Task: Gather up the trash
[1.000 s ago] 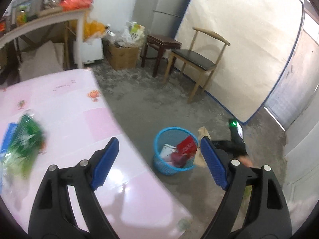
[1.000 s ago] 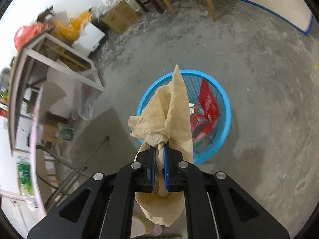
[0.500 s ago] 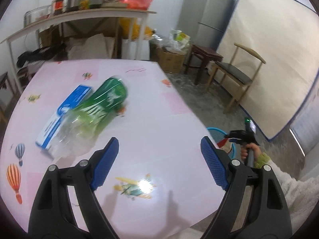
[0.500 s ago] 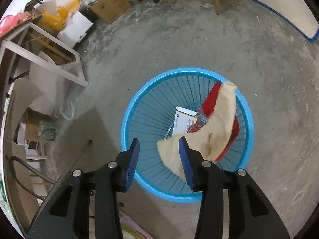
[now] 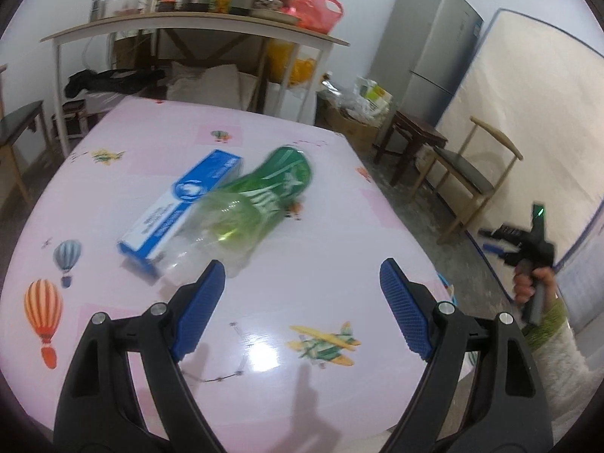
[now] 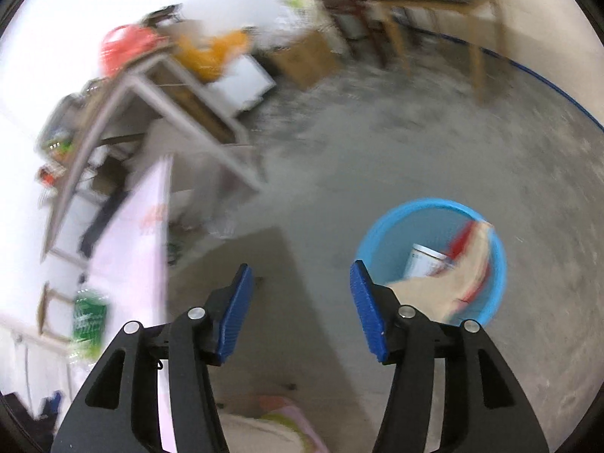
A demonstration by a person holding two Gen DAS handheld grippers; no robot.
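Observation:
A crushed green plastic bottle [image 5: 256, 204] lies on the pink table [image 5: 321, 249], against a blue and white box [image 5: 181, 211]. My left gripper [image 5: 302, 302] is open and empty, just in front of them above the table. My right gripper [image 6: 298, 298] is open and empty over the floor, left of a blue mesh basket [image 6: 434, 211]. The basket holds brown paper [image 6: 453, 287], a white box and red packaging. The right gripper also shows in the left wrist view [image 5: 521, 241], beyond the table's right edge. The bottle shows in the right wrist view [image 6: 88, 317].
A white shelf table [image 5: 188, 26] with jars and a red bag stands behind the pink table. A wooden chair [image 5: 472, 173], a dark stool [image 5: 415, 132], a cardboard box [image 5: 351, 128] and a grey fridge [image 5: 426, 45] stand to the right. The floor is bare concrete.
My right gripper opened and dropped the brown paper into the basket, then swung up and left. My left gripper turned from the basket to the table and closed in on the bottle.

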